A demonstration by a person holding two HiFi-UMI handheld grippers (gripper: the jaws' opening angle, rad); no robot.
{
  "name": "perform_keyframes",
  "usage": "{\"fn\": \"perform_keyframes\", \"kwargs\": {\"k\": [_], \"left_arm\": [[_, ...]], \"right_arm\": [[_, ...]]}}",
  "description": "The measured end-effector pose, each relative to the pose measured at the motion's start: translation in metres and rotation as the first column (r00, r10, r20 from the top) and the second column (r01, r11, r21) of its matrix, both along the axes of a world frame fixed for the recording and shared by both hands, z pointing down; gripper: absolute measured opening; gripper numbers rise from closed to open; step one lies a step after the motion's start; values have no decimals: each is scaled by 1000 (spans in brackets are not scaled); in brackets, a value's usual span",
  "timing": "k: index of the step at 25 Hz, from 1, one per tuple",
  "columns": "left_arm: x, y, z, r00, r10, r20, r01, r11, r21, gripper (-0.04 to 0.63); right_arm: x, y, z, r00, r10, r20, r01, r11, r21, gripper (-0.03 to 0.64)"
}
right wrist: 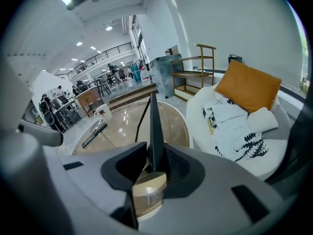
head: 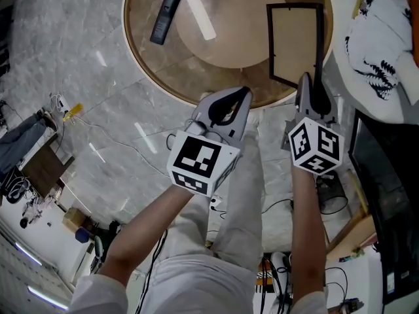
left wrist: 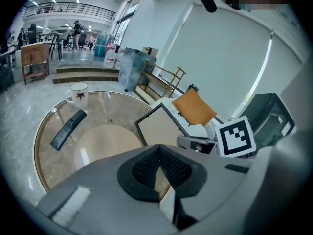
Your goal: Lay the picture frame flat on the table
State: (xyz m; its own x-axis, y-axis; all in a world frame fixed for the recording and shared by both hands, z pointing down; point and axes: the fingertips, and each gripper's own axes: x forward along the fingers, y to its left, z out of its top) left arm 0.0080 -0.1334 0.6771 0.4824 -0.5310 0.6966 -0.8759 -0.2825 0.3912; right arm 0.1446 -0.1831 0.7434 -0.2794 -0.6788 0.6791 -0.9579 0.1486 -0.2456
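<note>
**Task stage: frame not yet laid down.** The right gripper (right wrist: pixel 152 153) has its jaws apart with the near edge of the picture frame (head: pixel 294 41) between them. The pad on its left side stands clear of the frame, so the frame is not pinched. In the right gripper view the frame shows only as a thin dark edge rising straight up from between the jaws. It therefore appears to stand on edge, or close to it, on the round table (head: pixel 196 77), running straight ahead of this gripper.

The left gripper (left wrist: pixel 159 148) is just beside the right gripper, on its left. Its jaw tips are together, it holds nothing, and it sits short of the table's rim. From there the frame's pale face lies ahead and to the right.

A remote (head: pixel 167 6) lies well ahead and to the left of both grippers. A mug (left wrist: pixel 78 93) stands beyond the remote, and neither object is involved.

Judged from this, the main step remains. The frame must be held, tipped over onto its face or back, and then let go. Its thin edge could slip from a loose hold.
</note>
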Motion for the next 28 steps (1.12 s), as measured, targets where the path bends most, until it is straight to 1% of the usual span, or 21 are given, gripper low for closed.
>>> {"fn": "perform_keyframes", "kwargs": {"k": [6,10,17,23,25,28], "left_arm": [[5,0,5,1000,4,-1,-4,1000,-4,5],[7,3,7,1000,6,-3,-6,1000,-15,5],[9,5,15,1000,6,-8,-6,1000,-26,5],[10,4,20,1000,7,-5,-7,1000,-21,5],[10,5,21,1000,7,-5,-7,1000,-26,5],[11,8,20,1000,11,-3,-12,999,-30,5]], "right_arm": [[2,-3,20,999,-15,32,17,998,-55,104],[1,0,37,998,-12,55,18,993,-113,128],[7,0,61,995,16,103,0,988,-155,147],[3,-6,74,993,-1,117,21,985,-170,155],[3,-6,77,994,4,110,15,985,-173,158],[6,-1,84,999,-17,45,25,982,-187,155]]}}
